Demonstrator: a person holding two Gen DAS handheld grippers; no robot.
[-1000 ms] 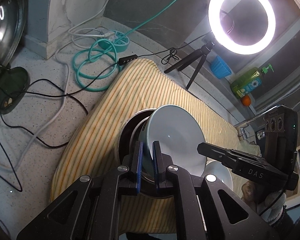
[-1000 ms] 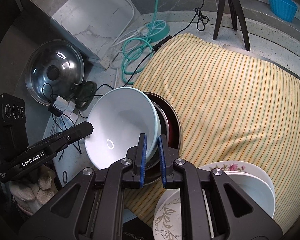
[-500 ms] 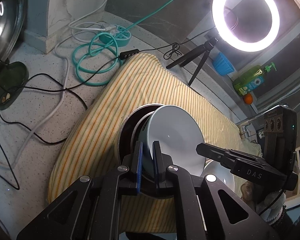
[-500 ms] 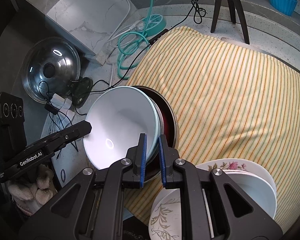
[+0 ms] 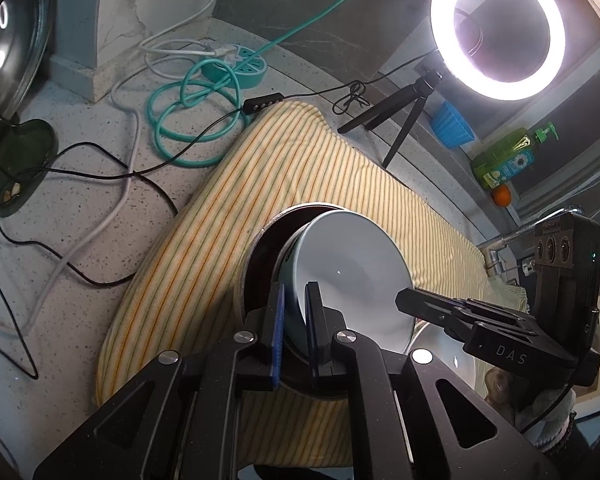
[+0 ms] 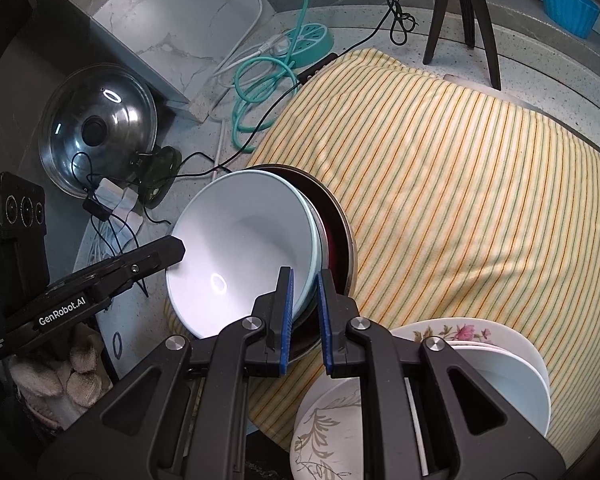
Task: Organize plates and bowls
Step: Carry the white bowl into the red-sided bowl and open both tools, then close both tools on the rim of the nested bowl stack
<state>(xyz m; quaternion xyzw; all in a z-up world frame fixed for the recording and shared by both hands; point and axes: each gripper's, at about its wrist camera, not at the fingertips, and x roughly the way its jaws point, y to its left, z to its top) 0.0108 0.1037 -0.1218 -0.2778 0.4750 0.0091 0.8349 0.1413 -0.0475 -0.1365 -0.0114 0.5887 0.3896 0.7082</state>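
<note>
Both grippers are on the same pale blue bowl (image 5: 352, 276) right now, one at each side of it. The left gripper (image 5: 294, 320) has its blue-padded fingers (image 5: 277, 336) clamped on the near rim, one pad inside the bowl and one outside. In the right wrist view, the right gripper (image 6: 305, 312) does the same on the opposite rim, fingers (image 6: 286, 320) pinched on the bowl's wall. The bowl is tilted, its open face turned up toward the cameras, and it sits partly inside a dark metal-rimmed pan (image 6: 336, 232) whose reddish inside shows behind it. That pan rests on a yellow striped cloth (image 6: 460, 200) spread over the speckled surface (image 5: 80, 240). In the left wrist view the right gripper's body reaches in from the right, its tip against the bowl's rim; in the right wrist view the left gripper comes in from the left the same way. Near the right gripper, at the cloth's near edge, lies a stack of white plates (image 6: 500, 380), one with a pink flower (image 6: 464, 330) on its rim and one with a grey leaf pattern (image 6: 324, 424). Further off: a glass pot lid (image 6: 98, 128) leaning at the left, a teal coiled cable (image 5: 188, 120), a lit ring light (image 5: 498, 30) on a small black tripod (image 5: 400, 120), a blue ribbed cup (image 5: 452, 124) and a green soap bottle (image 5: 508, 156).
</note>
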